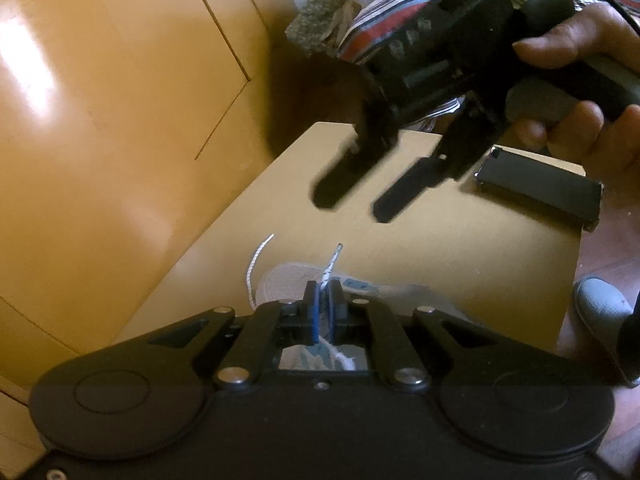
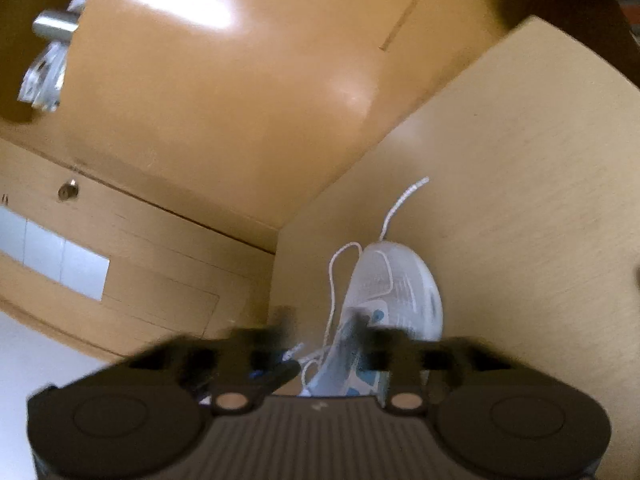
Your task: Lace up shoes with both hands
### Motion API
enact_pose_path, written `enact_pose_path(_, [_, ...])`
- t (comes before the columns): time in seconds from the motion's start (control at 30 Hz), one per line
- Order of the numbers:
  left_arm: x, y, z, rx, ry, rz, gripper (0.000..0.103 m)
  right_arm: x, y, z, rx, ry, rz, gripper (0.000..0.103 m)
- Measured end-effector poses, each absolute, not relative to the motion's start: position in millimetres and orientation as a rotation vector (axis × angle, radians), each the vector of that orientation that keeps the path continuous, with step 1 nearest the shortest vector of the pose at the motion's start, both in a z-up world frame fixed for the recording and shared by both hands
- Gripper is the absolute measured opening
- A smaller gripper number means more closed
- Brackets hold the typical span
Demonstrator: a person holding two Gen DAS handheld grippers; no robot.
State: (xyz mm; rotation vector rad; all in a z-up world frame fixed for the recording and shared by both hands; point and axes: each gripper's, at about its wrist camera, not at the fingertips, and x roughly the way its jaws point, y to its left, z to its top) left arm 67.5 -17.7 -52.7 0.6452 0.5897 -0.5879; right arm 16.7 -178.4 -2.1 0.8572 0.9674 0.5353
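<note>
Glossy orange-brown cabinet doors (image 1: 120, 100) fill the background on my left, meeting the pale wooden table (image 1: 460, 248) at its far-left edge. A heap of striped and patterned cloth (image 1: 360, 20) lies beyond the table's far edge. The white shoe (image 2: 400, 284) with blue markings lies on the table near the cabinet-side edge, toe pointing away from me; most of the tabletop to its right is bare. A dark flat rectangular device (image 1: 540, 188) lies near the table's far-right corner. My right hand-held gripper (image 1: 356, 204) hangs above the table beyond the shoe, jaws apart with nothing between them, my fingers (image 1: 560, 44) wrapped round its handle; in its own view its fingers are smeared by motion blur and their tips are hard to make out. My left hand-held gripper (image 1: 322, 308) is clenched on the white lace (image 1: 328, 268), whose dark-tipped end sticks up just past the blue pads (image 1: 315, 312). The lace's other end (image 2: 404, 196) trails loose past the toe onto the table. My left hand-held gripper's body hides most of the shoe in its own view. A metal handle (image 2: 54, 26) shows at upper left in the right wrist view.
</note>
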Motion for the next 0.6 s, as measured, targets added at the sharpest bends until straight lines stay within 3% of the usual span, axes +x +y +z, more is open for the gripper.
enact_pose_path(0.1, [65.7,-18.2,-54.3,0.642,0.584,-0.588,0.002,20.4,-177.1,-4.2,0.895,0.982,0.552,0.065])
enact_pose_path(0.2, [63.8,-20.3,-55.2,0.641,0.579,-0.591,0.002,20.5,-174.9,-6.5,0.934,1.004,0.579,0.041])
enact_pose_path(0.23, [63.4,-21.0,-55.7,0.641,0.578,-0.593,0.002,20.7,-173.5,-7.6,0.943,1.013,0.588,0.029])
enact_pose_path(0.27, [63.3,-21.8,-56.6,0.644,0.578,-0.593,0.002,20.5,-172.5,-7.7,0.947,1.019,0.594,0.024])
enact_pose_path(0.6, [69.8,-22.2,-59.5,0.649,0.582,-0.606,0.002,15.3,-172.7,-3.2,0.956,1.022,0.601,0.026])
